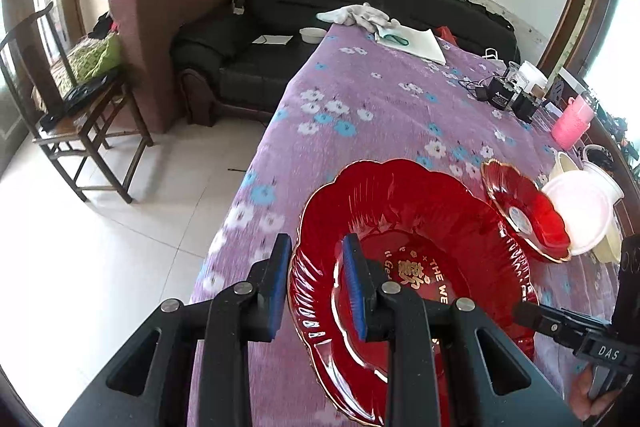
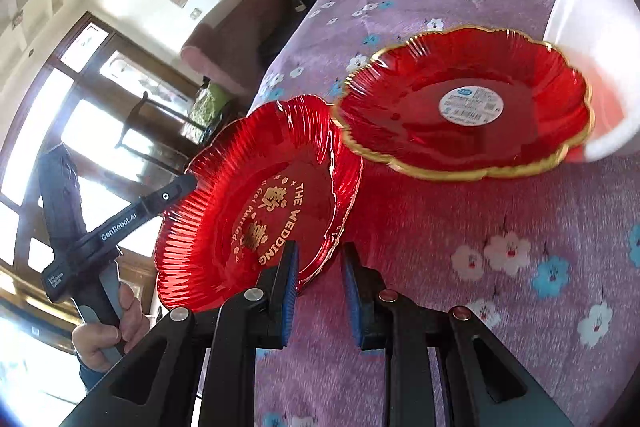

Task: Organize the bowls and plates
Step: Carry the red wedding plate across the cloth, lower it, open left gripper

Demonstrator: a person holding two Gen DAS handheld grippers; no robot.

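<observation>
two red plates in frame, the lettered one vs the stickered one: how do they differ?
1. The lettered plate carries gold characters and "THE WEDDING"; the stickered plate has only a round white label at its centre.
2. The lettered plate is tilted, gripped at opposite rims by the left tool and right tool; the stickered plate is in neither tool.
3. The stickered plate's gold rim band looks bolder.
Shared: translucent red, ribbed, scalloped edges.

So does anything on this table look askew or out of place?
Yes. The large red scalloped plate with gold lettering is tilted steeply, held at opposite rims by both tools. The smaller gold-rimmed red plate with a round sticker also looks tilted, against a white bowl.
</observation>
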